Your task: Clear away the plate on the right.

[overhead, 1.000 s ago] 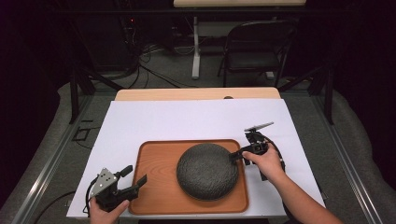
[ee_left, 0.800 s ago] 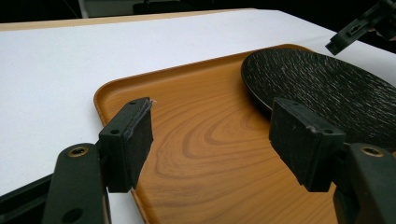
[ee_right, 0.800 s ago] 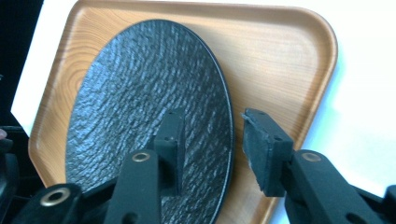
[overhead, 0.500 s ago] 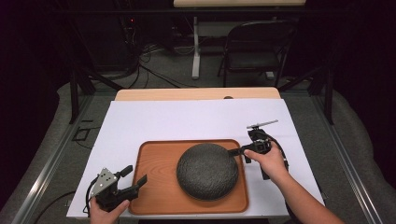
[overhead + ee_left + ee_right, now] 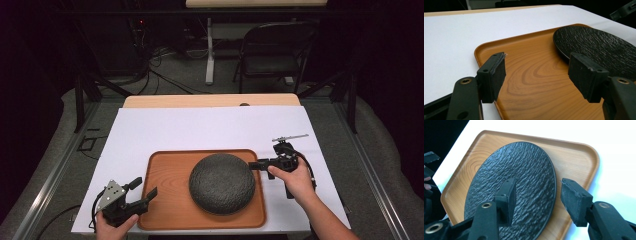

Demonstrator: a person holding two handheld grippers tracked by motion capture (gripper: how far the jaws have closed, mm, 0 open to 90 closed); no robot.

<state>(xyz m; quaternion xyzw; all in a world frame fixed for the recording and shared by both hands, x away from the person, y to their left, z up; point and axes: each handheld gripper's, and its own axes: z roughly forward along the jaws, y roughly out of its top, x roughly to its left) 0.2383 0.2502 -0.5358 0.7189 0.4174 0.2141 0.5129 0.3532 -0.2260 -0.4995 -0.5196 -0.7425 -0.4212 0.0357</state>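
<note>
Right gripper [image 5: 261, 163] hovers at the far right rim of a dark plate [image 5: 222, 183] on a wooden tray [image 5: 165, 172], jaws apart, one over the plate, one outside its edge. Left gripper [image 5: 145, 192] sits at the tray's near-left corner, jaws apart w/ nothing between. Looks like the approach to a plate grab; next move prob. needs the right jaws lowered astride the rim, then closed.
</note>
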